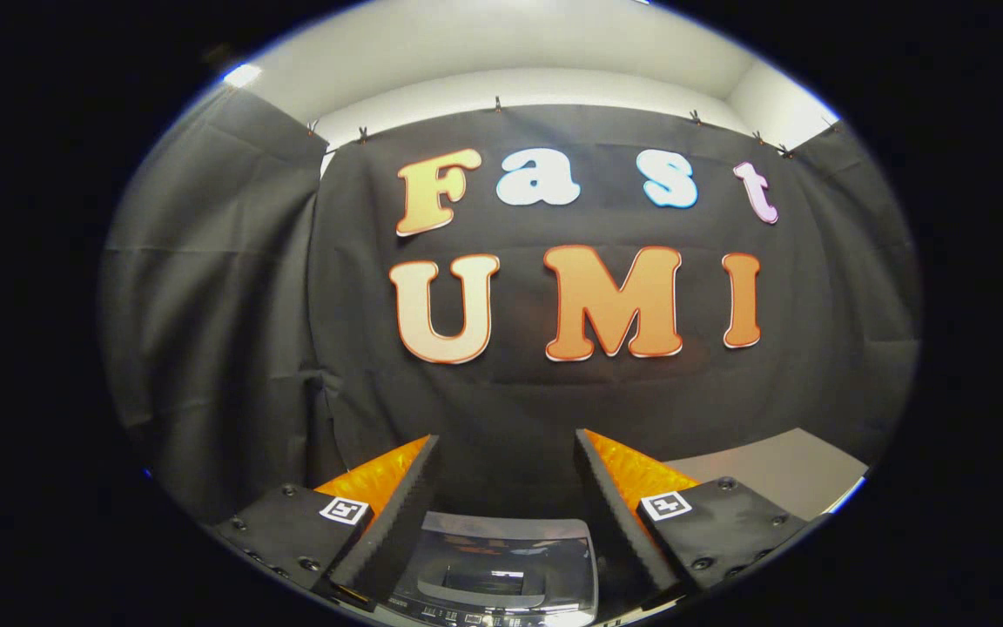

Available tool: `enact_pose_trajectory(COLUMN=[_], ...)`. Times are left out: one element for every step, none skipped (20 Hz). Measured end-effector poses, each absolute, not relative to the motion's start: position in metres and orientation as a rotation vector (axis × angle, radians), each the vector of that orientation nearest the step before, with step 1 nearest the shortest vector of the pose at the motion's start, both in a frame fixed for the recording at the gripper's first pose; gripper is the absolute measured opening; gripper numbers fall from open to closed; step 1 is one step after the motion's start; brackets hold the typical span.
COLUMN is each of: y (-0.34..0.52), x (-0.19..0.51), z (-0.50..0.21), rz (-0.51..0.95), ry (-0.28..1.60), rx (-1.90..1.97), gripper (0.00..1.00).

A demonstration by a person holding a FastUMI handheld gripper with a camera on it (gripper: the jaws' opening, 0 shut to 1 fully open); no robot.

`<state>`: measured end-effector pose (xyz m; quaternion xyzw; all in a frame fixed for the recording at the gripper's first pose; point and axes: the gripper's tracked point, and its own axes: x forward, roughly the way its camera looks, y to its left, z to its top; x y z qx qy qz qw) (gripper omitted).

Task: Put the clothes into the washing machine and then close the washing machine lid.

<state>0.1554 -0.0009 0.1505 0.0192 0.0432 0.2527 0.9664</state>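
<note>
My gripper (506, 448) is open, its two fingers spread wide with nothing between them. Below and between the fingers lies the top of the washing machine (501, 566), seen from above. Its glossy dark lid (506, 553) looks closed and reflects the light, and a control strip runs along its near edge. No clothes are visible.
The booth's black cloth wall (510, 392) hangs straight ahead beyond the fingers and wraps round on the left. A pale table surface (771, 470) shows to the right, behind the right finger. A white wall and ceiling rise above the cloth.
</note>
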Motion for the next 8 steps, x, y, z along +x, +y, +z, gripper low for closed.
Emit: enact_pose_trajectory(y=[-0.009, -0.018, -0.029, -0.039, -0.049, -0.061, -0.072, -0.082], x=[0.149, 0.144, 0.139, 0.133, 0.126, 0.121, 0.116, 0.113], z=[0.159, 0.166, 0.173, 0.178, 0.187, 0.194, 0.201, 0.205], rz=[0.511, 0.506, 0.500, 0.492, 0.478, 0.459, 0.444, 0.427], ry=[0.079, 0.072, 0.070, 0.067, 0.056, 0.045, 0.035, 0.026], rx=[0.032, 0.022, 0.009, 0.000, -0.003, -0.003, -0.001, 0.004], gripper=[0.98, 0.98, 0.98, 0.98, 0.98, 0.98, 0.98, 0.98])
